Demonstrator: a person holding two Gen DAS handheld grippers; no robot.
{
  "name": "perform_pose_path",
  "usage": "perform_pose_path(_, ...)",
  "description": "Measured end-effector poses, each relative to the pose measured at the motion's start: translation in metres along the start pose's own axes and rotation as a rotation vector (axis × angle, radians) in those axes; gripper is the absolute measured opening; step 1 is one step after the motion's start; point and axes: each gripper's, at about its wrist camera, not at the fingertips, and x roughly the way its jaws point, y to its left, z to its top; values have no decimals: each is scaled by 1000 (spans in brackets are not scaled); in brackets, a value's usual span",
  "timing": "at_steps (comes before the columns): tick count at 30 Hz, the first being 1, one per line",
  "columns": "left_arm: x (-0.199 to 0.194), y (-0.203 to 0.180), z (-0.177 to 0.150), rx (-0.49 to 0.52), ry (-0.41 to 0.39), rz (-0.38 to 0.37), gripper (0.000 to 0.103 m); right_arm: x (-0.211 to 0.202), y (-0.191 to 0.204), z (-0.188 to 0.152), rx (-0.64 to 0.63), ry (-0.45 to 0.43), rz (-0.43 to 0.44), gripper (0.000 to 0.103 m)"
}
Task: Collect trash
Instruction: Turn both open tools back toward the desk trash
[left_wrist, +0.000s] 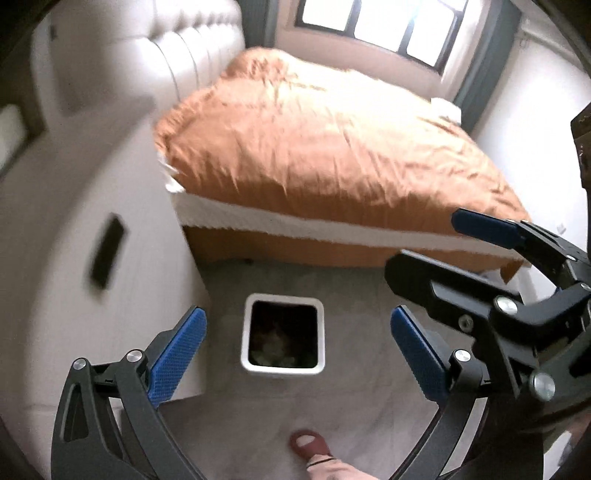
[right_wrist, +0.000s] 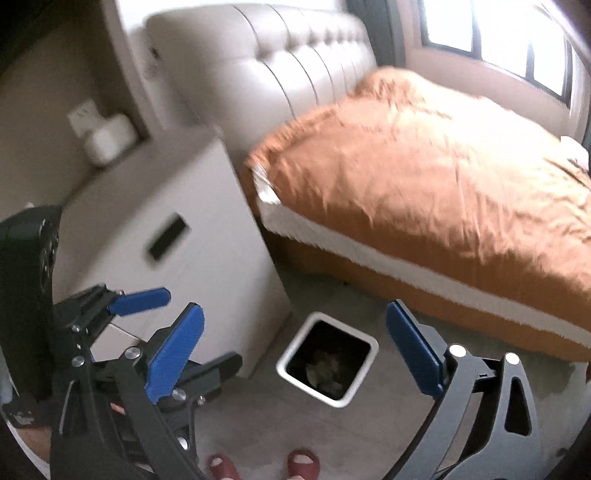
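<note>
Your left gripper hangs with its blue-padded fingers spread wide and empty, and your right gripper is just as wide apart and empty. The white square-rimmed trash bin with the dark liner stands on the grey floor straight below and ahead, framed between the left fingers; from the right fingers it sits slightly nearer the right-hand pad, so the left looks better centred. Crumpled pale trash lies at the bin's bottom. Left of the bin stands the white bedside cabinet, touching or nearly so; beyond the bin runs the orange-quilted bed.
</note>
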Motion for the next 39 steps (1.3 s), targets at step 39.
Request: perform_pose_path(39, -371, 312, -221, -533, -220, 666, 98, -26, 480, -2, -552, -46, 568, 98)
